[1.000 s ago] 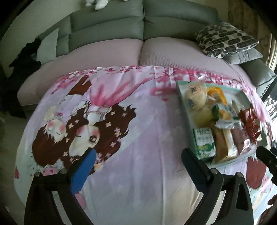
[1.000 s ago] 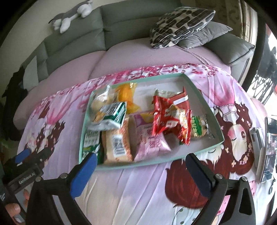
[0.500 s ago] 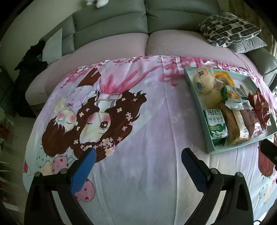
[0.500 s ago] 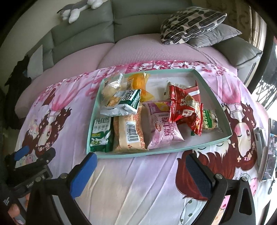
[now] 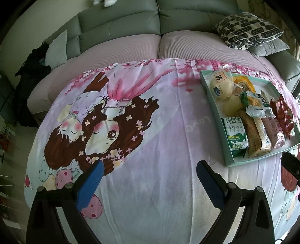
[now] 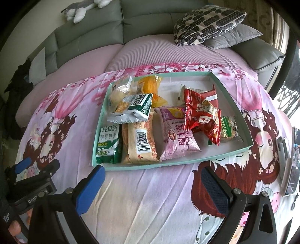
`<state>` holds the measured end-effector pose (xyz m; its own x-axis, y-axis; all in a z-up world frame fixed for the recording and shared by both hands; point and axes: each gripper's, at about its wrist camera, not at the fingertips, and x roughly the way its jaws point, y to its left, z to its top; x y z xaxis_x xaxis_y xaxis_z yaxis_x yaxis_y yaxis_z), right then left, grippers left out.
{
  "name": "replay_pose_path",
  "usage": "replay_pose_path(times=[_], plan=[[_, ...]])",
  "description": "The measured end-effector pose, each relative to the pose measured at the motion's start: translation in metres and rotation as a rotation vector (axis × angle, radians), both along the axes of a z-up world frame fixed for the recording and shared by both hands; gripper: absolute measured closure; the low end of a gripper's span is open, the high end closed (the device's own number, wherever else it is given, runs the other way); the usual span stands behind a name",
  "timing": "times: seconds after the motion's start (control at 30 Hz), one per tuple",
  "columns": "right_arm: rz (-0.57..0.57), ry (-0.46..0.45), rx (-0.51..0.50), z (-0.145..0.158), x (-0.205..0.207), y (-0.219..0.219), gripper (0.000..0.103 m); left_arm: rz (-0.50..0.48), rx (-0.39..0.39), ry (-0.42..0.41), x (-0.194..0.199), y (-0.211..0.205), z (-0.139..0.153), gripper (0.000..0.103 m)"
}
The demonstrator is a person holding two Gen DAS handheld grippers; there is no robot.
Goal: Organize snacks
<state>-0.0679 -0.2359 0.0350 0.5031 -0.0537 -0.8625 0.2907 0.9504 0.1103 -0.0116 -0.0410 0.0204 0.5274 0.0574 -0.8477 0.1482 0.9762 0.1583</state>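
Observation:
A shallow teal tray [image 6: 232, 93] of packaged snacks lies on a pink cartoon-print cloth [image 6: 146, 197]. Inside it are a green biscuit pack [image 6: 107, 144], an orange-tan barcode pack [image 6: 139, 142], a pink roll pack [image 6: 177, 135], red packets [image 6: 202, 114], a green-and-silver bag [image 6: 134, 108] and buns [image 5: 220, 87]. My right gripper [image 6: 151, 185] hangs open just short of the tray's near rim, holding nothing. My left gripper [image 5: 149, 180] is open over bare cloth, left of the tray [image 5: 203, 79], and also shows in the right wrist view [image 6: 37, 169].
Behind the cloth stands a grey sofa [image 5: 131, 28] with a patterned pillow [image 6: 208, 22], a grey pillow [image 6: 232, 35] and a plush toy [image 6: 80, 9]. Flat devices [image 6: 288, 159] lie at the cloth's right edge. A person's fingers [image 6: 14, 228] hold the left gripper.
Both cameras have pulled up and back, so the tray sits lower and fuller in view. Both grippers stay open; the snacks have not moved.

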Motion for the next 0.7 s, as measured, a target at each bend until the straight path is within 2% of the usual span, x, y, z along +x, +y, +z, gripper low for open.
replay_pose_path(times=[0.7], plan=[[0.003,0.019,0.005,-0.0059,0.0014,-0.0008,0.0,0.0,-0.004,0.014,0.0017,0.0,-0.0024,0.004]])
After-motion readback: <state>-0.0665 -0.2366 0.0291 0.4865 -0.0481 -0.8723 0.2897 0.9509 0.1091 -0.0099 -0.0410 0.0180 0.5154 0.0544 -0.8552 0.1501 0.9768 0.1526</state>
